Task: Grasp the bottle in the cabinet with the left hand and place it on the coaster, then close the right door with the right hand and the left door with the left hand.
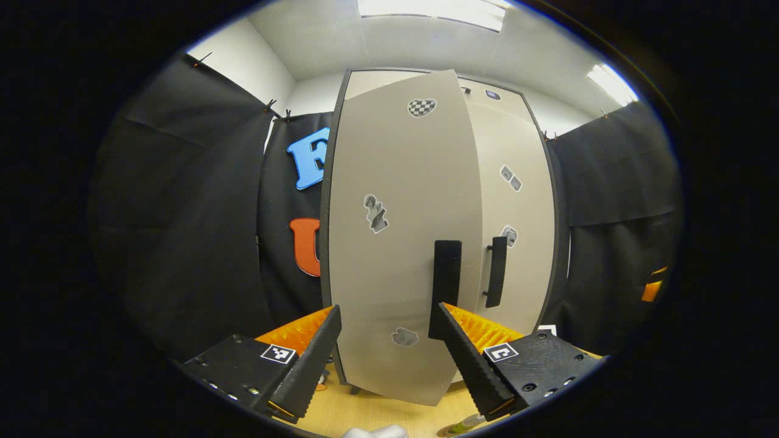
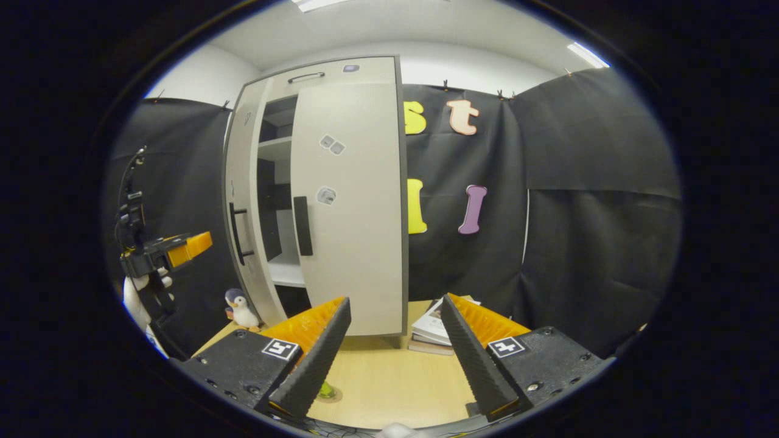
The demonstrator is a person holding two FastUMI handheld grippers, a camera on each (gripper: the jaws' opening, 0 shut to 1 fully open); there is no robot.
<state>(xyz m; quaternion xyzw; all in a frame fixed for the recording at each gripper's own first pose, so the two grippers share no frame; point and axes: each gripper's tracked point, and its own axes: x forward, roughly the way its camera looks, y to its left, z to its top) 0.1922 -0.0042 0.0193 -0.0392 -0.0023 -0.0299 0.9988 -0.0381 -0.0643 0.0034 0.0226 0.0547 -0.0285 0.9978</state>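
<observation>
The tall pale cabinet stands on a wooden table. Its right door lies flat against the front. The left door hangs partly open, showing shelves in the gap. In the left gripper view the left door swings toward me, its dark handle just above my open left gripper, which touches nothing. A gloved hand holds that left gripper left of the cabinet. My right gripper is open, back from the right door. A green bit of the bottle peeks out beside its finger, low on the table.
A penguin toy stands at the foot of the left door. A stack of books lies to the right of the cabinet. The right door's handle is beside the left one. Black cloth walls surround the table.
</observation>
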